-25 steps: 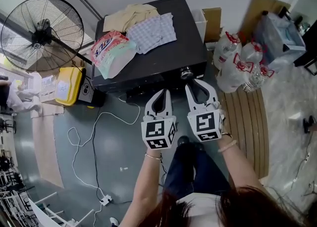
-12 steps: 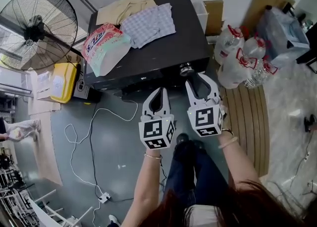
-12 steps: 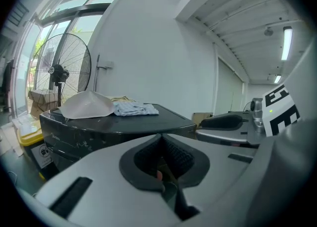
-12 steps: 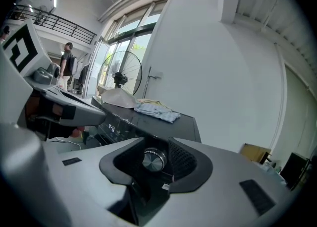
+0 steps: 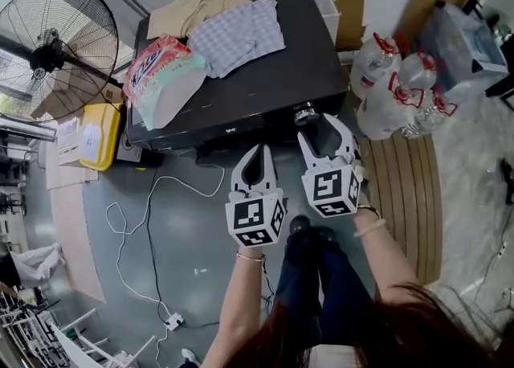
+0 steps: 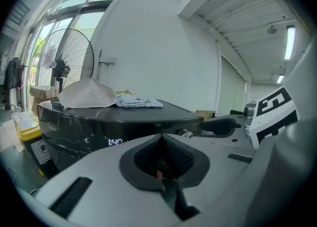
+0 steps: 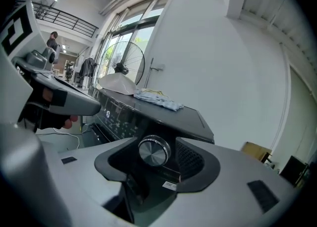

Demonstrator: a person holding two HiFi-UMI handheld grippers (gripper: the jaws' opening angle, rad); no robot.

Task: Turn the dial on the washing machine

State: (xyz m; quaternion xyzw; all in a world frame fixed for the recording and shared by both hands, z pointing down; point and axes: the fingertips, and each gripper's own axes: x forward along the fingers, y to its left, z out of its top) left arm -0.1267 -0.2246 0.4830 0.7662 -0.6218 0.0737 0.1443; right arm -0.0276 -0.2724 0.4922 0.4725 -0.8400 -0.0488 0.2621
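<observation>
A person lines up the right tool (image 5: 324, 132) with the dial (image 5: 304, 113) on the control panel at the front right corner of a black washing machine (image 5: 265, 77). The tool's jaws, which have just been opening, stand apart. The round, metal-faced dial is framed in the gap between them, and the pads are not touching it. The left tool (image 5: 257, 153) hangs just beside, jaws together on nothing. The dial looks rigid and fixed to the panel, free only to turn. Its smooth, shiny rim may prove slippery, so a firm pinch across opposite sides of the rim, then a roll of the wrist, seems the likely hold.
</observation>
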